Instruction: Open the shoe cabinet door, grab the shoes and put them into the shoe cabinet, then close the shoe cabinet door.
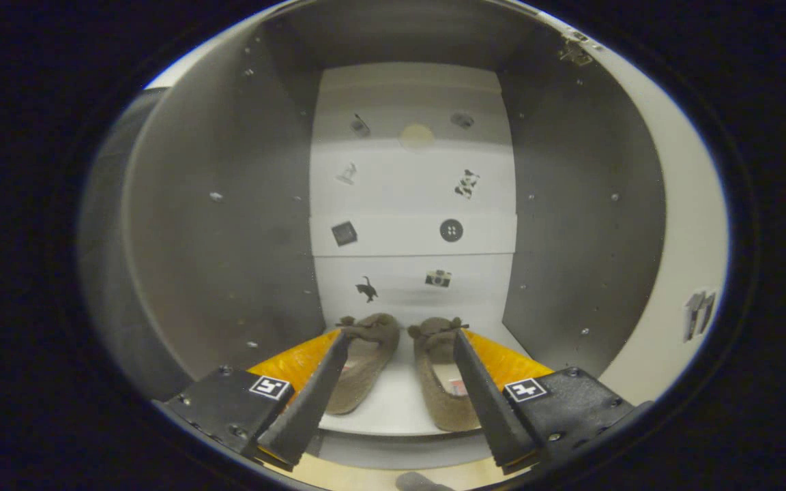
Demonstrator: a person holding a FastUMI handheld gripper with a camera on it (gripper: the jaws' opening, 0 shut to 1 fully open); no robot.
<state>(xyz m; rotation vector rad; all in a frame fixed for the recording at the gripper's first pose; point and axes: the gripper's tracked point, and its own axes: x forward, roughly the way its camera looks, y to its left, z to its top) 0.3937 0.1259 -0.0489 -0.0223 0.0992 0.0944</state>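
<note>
The hand-held gripper has two long tapered wedge fingers. Each springs from a black blocky mount with small screws and a square black-and-white marker tag on top, at seven and five o'clock.

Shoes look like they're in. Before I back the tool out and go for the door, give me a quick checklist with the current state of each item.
1. Pair of brown fuzzy slippers lying on the white cabinet shelf: ok, side by side, toes toward the back panel.
2. Tool released: ok, fingers spread wide, the slippers lie between them and neither finger presses on one.
3. Slippers fully behind the shelf's front edge: ok, the heels stop short of it.
4. Tool free to withdraw straight back: ok, the grey side walls stand apart from both fingers.
5. Cabinet door position for closing: cannot tell.
</note>
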